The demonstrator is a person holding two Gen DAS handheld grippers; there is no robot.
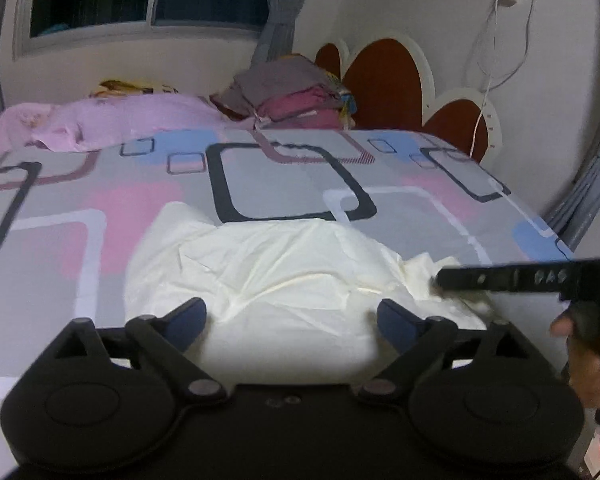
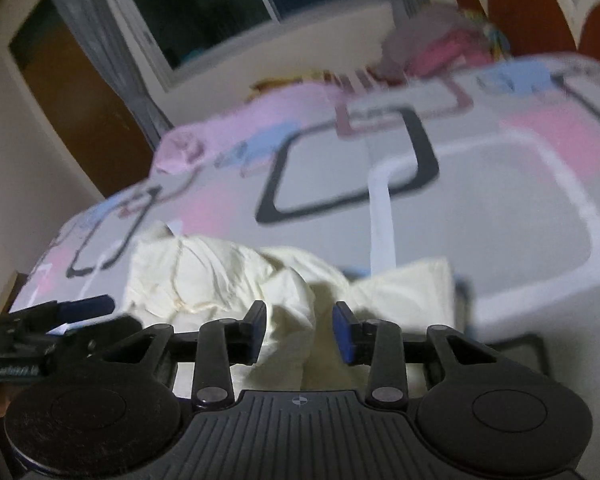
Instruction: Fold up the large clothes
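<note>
Crumpled cream cotton garment (image 1: pixel 284 276) at bed's near edge | left gripper (image 1: pixel 292 320) spread wide, empty | right gripper (image 2: pixel 300 330) narrowly parted astride a fold | geometric-print bedsheet (image 1: pixel 284 184) smooth.

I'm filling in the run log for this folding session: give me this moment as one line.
stage: start of fold | cream garment: crumpled on bed | left gripper: open, over near edge | right gripper: open, at cloth | folded pile: far end

Cream garment (image 1: pixel 284 264) on grey bedsheet (image 1: pixel 284 176) with pink, blue, seemingly black squares.
</note>
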